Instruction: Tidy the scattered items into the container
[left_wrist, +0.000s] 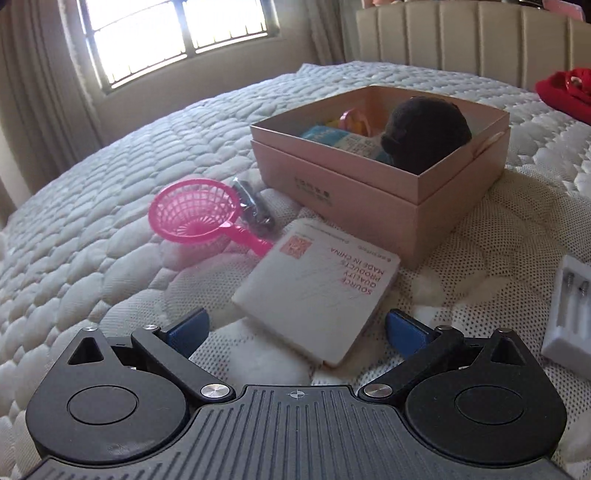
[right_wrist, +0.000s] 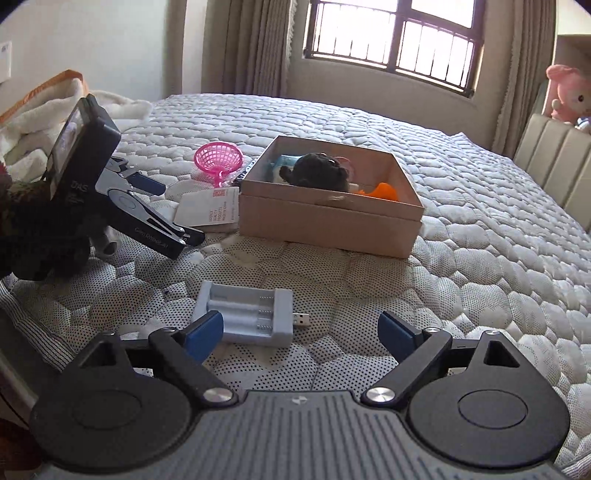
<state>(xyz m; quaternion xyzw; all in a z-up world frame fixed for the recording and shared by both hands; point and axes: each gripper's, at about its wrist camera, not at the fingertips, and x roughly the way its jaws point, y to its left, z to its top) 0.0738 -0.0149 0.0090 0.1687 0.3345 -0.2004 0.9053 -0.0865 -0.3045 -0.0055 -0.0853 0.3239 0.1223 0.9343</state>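
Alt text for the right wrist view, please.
The open right gripper hovers over a grey battery charger on a quilted bed. Beyond it sits an open pink box holding toys; at left, the left gripper nears a white card.

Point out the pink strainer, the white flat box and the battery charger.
pink strainer (left_wrist: 194, 212): left wrist view, on the mesh bowl.
white flat box (left_wrist: 317, 291): left wrist view, on its printed top face.
battery charger (right_wrist: 245, 310): right wrist view, on the battery slots.
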